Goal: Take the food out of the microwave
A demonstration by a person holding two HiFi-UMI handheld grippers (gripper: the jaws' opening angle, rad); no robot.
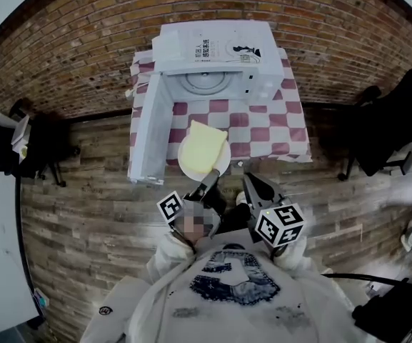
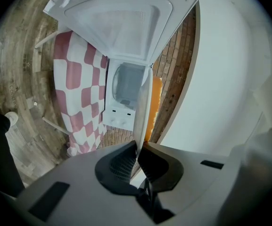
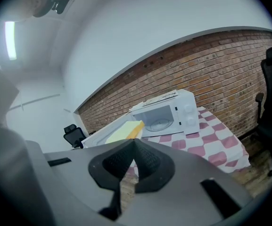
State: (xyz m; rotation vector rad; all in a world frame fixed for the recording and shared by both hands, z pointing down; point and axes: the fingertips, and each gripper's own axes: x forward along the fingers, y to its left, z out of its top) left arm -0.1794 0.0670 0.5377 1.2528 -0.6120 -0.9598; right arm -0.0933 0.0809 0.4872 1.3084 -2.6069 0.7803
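Plate [image 1: 185, 161] with food [image 1: 206, 144] is out of the microwave [image 1: 213, 48], left gripper [image 1: 210, 179] grasping its near rim; right gripper [image 1: 251, 184] clenched, empty. Next: set it on the table [image 1: 266, 131].

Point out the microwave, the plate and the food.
microwave [image 1: 213, 48], head view, on its top panel
plate [image 1: 183, 157], head view, on its bare left rim
food [image 1: 204, 143], head view, on the yellow slab's middle

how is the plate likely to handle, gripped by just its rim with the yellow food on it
The plate looks rigid, so it probably won't flex, but the left gripper pinches only its near rim, so it may droop or pivot there. The yellow slab seems to lie loose on top and could slide if the plate tilts.
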